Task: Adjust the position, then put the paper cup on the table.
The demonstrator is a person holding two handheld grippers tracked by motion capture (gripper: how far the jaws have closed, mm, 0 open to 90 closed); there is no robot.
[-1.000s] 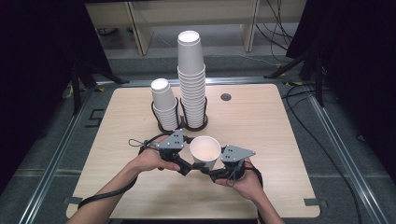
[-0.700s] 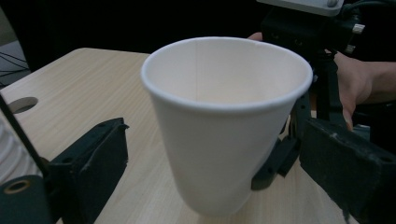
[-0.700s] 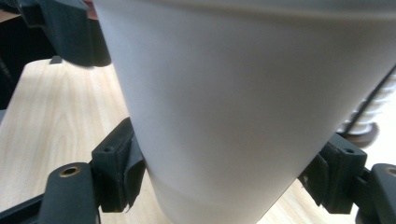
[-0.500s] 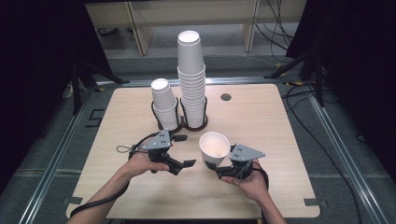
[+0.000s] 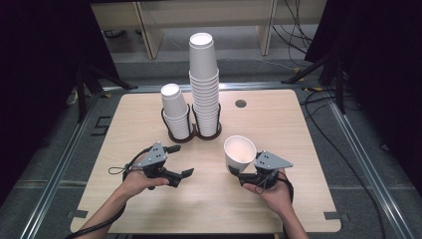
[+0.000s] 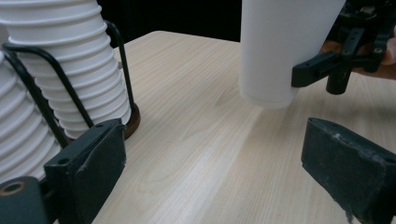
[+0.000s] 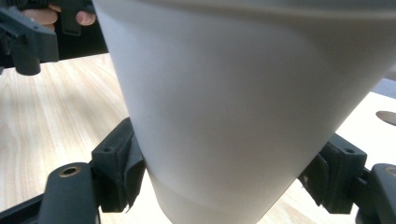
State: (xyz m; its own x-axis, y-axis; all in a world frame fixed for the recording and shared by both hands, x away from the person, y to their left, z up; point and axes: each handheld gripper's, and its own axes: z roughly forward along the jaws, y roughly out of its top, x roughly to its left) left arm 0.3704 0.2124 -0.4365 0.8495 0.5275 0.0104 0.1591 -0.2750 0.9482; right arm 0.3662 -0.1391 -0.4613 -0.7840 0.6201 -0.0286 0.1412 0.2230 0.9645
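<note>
A white paper cup (image 5: pixel 240 152) hangs tilted just above the table, with my right gripper (image 5: pixel 239 172) shut on its lower part. In the right gripper view the cup (image 7: pixel 233 102) sits between both pads. My left gripper (image 5: pixel 181 160) is to the cup's left, apart from it. Its jaws have just been opening and nothing is between them. The left gripper view shows its open jaws (image 6: pixel 219 161) over bare wood, the cup (image 6: pixel 280 46) ahead at the right. A tall stack of cups (image 5: pixel 204 84) and a short stack (image 5: pixel 175 112) stand in a black wire holder (image 5: pixel 194 135).
The wooden table (image 5: pixel 278 124) has a small round dark hole (image 5: pixel 241 103) near its back edge. Metal floor rails run along both sides of the table. Cables lie on the floor at the right. The person's forearms come in from the bottom edge.
My left gripper has let go of the cup, opened and drawn away to the left. The right gripper has carried the cup a little to the right.
</note>
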